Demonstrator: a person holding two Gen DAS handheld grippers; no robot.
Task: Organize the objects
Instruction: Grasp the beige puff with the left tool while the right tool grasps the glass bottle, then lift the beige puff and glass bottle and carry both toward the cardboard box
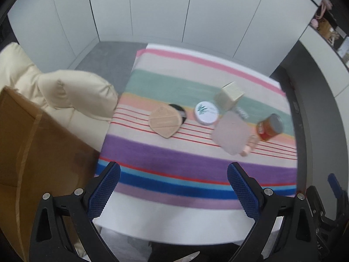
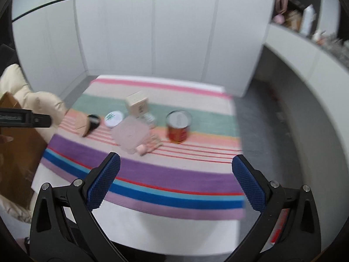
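**Both grippers wide and empty, short of a small cluster of things on the striped cloth**

The left gripper [image 1: 173,187] has its blue-padded jaws spread wide with nothing between them; the right gripper [image 2: 175,181] stands just as wide and just as empty. Both look down over the near purple and blue bands of the striped tablecloth [image 1: 165,157], and everything to be sorted lies ahead of the fingertips, well apart from them.

Ahead and slightly left of the left gripper lies a flat tan cardboard packet with angled corners [image 1: 165,121], resting partly over a round black disc [image 1: 177,109]. Probably light and stiff; its edges look the best hold, since it lies too flat to pinch from above.

Ahead of centre sits a round white tin with a green leaf print [image 1: 206,113]. It is low, smooth and likely slippery, so a grip across its rim would suit.

Ahead of the right gripper stands a red metal can with a grey lid [image 2: 178,127], upright, rigid and probably the heaviest piece. Its sides offer a plain hold across the width.

Left of the can lie a frosted pinkish square lid or pouch [image 2: 130,134], likely soft or thin, and a beige cube-shaped box [image 2: 137,106] behind it, light and easy to crush. Small pink items beside the pouch are too blurred to name.
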